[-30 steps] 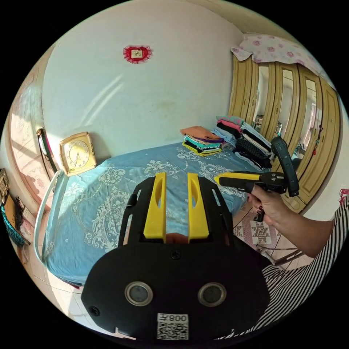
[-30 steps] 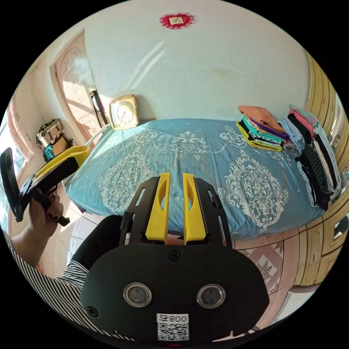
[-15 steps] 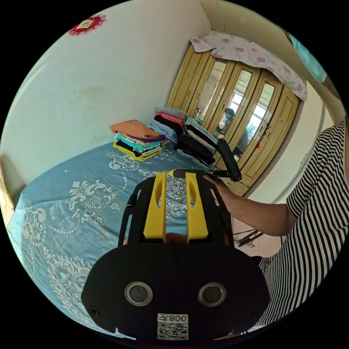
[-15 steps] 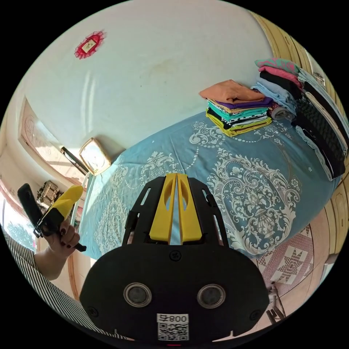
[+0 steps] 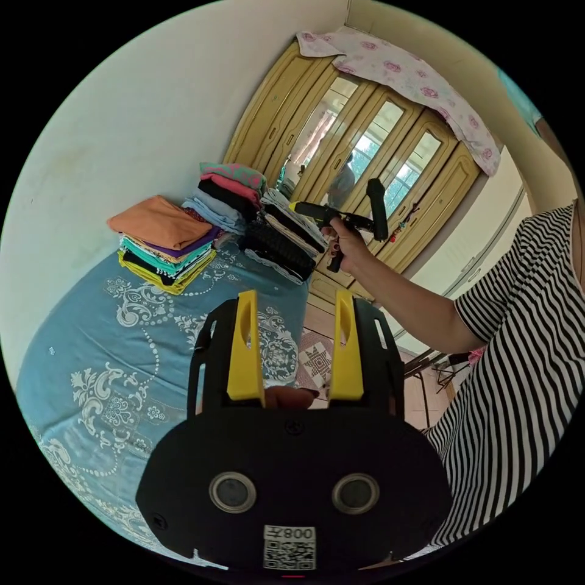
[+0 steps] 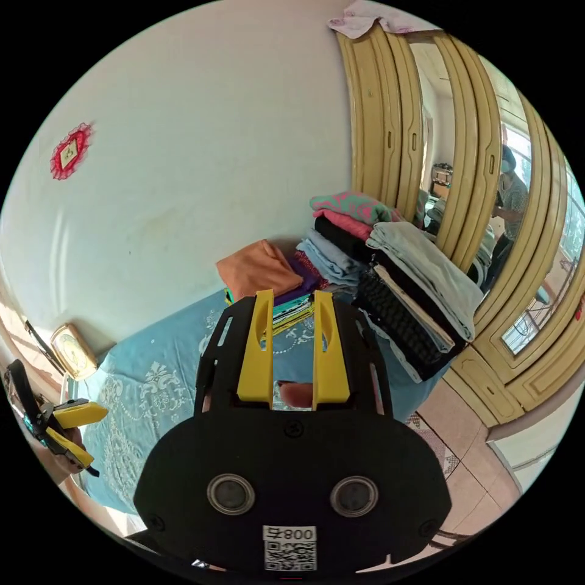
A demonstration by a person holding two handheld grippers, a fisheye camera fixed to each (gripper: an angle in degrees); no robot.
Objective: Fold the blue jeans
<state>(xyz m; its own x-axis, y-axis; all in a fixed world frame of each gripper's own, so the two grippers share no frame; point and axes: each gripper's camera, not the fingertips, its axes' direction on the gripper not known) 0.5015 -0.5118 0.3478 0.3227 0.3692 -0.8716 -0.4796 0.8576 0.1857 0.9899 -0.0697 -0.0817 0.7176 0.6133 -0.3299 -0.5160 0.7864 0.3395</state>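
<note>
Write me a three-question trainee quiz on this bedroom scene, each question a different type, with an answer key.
1. True or false: the left gripper is clamped on a garment.
2. The orange garment lies: A) on the floor, B) on top of a stack of folded clothes, C) over the wardrobe.
3. Fill in: the bed is covered with a patterned ____ sheet.

Key
1. False: its jaws stand apart with nothing between them.
2. B
3. blue
</note>
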